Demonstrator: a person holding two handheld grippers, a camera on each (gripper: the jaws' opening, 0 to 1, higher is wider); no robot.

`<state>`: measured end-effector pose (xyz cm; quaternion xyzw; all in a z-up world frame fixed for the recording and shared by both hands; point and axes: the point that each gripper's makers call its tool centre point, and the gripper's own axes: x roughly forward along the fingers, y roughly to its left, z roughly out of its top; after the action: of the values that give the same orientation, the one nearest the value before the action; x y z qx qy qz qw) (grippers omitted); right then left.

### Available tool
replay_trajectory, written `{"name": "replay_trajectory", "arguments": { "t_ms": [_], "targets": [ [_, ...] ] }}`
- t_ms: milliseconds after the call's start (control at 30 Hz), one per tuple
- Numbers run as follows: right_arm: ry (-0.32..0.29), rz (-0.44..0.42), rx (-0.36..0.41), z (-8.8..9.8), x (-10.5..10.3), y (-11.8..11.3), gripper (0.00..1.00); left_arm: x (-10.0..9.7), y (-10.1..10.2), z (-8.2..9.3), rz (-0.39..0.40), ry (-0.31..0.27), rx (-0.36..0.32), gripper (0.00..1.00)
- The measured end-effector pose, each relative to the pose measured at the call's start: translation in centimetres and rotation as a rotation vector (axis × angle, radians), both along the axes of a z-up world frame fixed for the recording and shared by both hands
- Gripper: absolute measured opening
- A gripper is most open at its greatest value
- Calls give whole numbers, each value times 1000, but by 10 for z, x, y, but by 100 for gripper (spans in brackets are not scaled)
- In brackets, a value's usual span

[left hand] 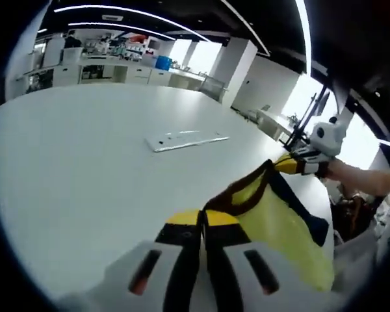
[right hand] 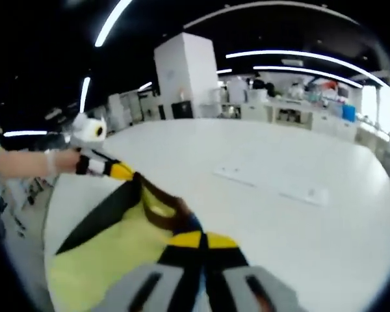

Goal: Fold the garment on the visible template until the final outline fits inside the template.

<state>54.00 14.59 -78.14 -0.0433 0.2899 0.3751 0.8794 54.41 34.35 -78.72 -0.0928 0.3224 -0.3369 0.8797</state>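
A yellow garment (left hand: 279, 224) with dark navy and brown trim hangs stretched in the air above the white table (left hand: 84, 169). My left gripper (left hand: 202, 220) is shut on one corner of it at the bottom of the left gripper view. Far right in that view, the right gripper (left hand: 299, 164) pinches the other corner, a hand behind it. In the right gripper view, my right gripper (right hand: 203, 240) is shut on the garment (right hand: 110, 253), and the left gripper (right hand: 114, 170) holds the far corner at left. A clear flat template (left hand: 185, 140) lies on the table, also seen as the template (right hand: 273, 183).
Counters and shelves (left hand: 110, 62) with clutter line the far wall. A white pillar (right hand: 187, 75) stands beyond the table. A person's forearm (right hand: 26, 162) reaches in from the left of the right gripper view. Chairs and equipment (left hand: 357, 208) sit past the table's right edge.
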Motion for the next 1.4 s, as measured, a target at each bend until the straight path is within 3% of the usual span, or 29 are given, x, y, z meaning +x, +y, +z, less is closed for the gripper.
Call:
{"name": "replay_trajectory", "arguments": {
  "t_ms": [100,400,567,967,1267,1400],
  "targets": [
    [33,-26,0,-16,12,-1,0,0,-7,-7,9,16,11,0],
    [29,-50,-36,-39,37,1,0,25,-1,-34,26,57,55,0],
    [34,-57,-47,-42,30,4,0,27,2,-45,24,75,75,0],
    [57,-63,-64,-56,34,4,0,21,-1,-49,21,81,91,0],
    [46,-62,-67,-54,32,7,0,18,-3,-42,7,54,94,0],
    [51,-74,-48,-51,35,4,0,19,1,-42,8,39,97,8]
  ]
}}
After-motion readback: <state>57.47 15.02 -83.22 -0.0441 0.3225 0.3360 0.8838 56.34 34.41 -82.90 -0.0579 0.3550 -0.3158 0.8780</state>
